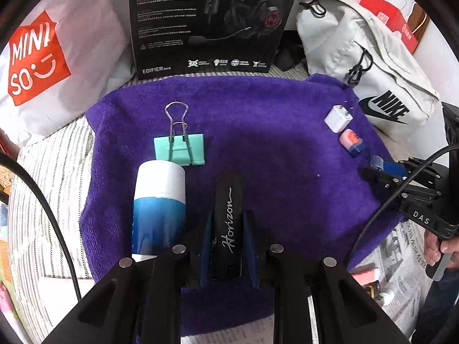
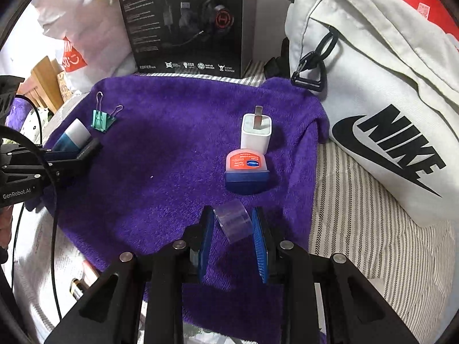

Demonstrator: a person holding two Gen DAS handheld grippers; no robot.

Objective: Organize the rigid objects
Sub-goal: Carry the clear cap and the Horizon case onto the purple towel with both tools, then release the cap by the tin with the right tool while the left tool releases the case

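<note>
My left gripper [image 1: 228,215] is shut on a black "Horizon" box [image 1: 229,223], held low over the purple towel [image 1: 272,154]. A blue and white tube [image 1: 159,206] lies just left of it, with a mint binder clip [image 1: 180,149] beyond. My right gripper [image 2: 232,223] is shut on a small clear plastic roll [image 2: 233,223] near the towel's front right. Ahead of it lie a Vaseline jar [image 2: 246,172] and a white charger plug [image 2: 256,132]. In the left wrist view the right gripper [image 1: 378,169] sits at the towel's right edge.
A black Edifier headset box [image 1: 209,20] stands behind the towel. A white Miniso bag [image 1: 51,66] is at the back left and a white Nike bag [image 2: 373,100] at the right. Newspaper [image 1: 401,272] and small items lie at the front right.
</note>
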